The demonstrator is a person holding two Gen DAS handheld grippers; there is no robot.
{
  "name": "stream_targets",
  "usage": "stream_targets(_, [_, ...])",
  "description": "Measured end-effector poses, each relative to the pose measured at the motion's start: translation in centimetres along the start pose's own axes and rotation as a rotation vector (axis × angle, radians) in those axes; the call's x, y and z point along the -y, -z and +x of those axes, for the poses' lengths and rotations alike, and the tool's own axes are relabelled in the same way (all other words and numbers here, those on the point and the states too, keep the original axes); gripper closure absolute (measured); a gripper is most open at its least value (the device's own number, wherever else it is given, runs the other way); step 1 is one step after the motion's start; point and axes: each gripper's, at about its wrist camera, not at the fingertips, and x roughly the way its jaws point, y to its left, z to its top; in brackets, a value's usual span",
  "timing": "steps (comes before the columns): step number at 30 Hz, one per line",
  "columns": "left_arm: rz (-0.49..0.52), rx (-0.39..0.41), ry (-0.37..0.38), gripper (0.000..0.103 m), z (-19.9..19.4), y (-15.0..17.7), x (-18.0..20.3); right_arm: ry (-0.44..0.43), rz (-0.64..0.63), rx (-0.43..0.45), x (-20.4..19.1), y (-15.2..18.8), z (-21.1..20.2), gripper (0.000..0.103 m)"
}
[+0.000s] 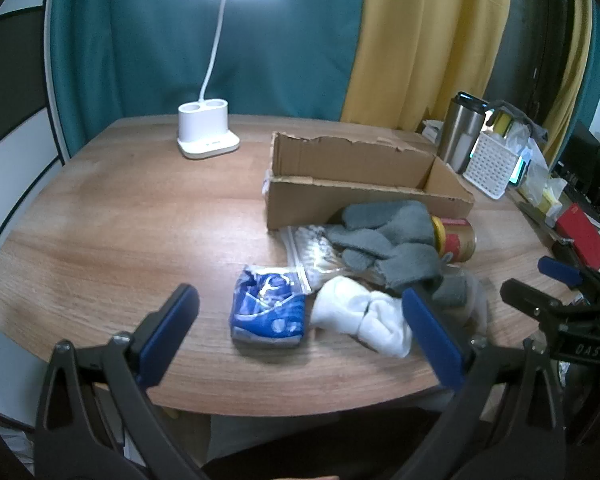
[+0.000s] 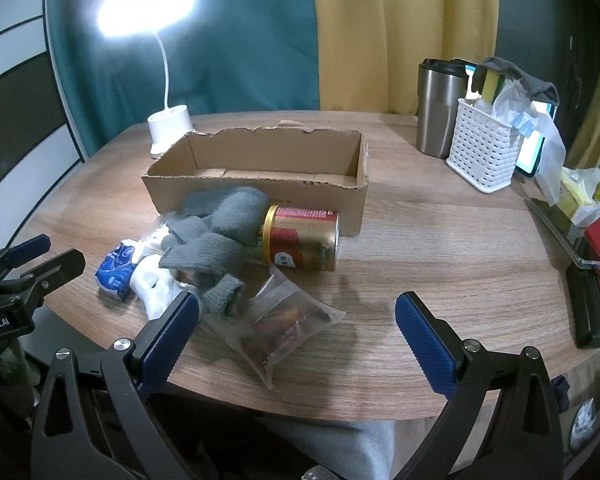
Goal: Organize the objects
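Both grippers hang tilted down over the near edge of a round wooden table (image 2: 440, 232), jaws spread wide and holding nothing. The left gripper (image 1: 300, 320) frames a blue packet (image 1: 266, 310) and a white cloth (image 1: 360, 316) between its blue pads, touching neither; its right pad crosses in front of the cloth's edge. The right gripper (image 2: 296, 332) hovers over a clear bag (image 2: 284, 320) of brown contents that lies close to the table's near rim. The landmark is an open cardboard box (image 2: 260, 176) standing empty at mid-table, its torn walls upright. Against the box's front wall lies the pile to be sorted: grey socks (image 2: 216, 236) draped over a red-and-gold can (image 2: 304, 240) on its side, with the cloth, the packet and a second clear bag (image 1: 312, 252) spilling from the box toward the near rim. Left of the box the tabletop is bare wood out to the curved edge; behind the box on that side stands a lit white lamp (image 1: 208, 132). Right of the box a broad strip of bare wood runs to a steel mug (image 2: 436, 108) and a white basket (image 2: 484, 156) at the far right edge, well apart from the pile.
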Motion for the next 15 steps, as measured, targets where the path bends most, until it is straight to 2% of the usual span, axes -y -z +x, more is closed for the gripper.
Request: stream_targets(15, [-0.002, 0.000, 0.000, 0.001, -0.14, 0.14, -0.08, 0.002, -0.004, 0.002, -0.07, 0.06, -0.07, 0.003])
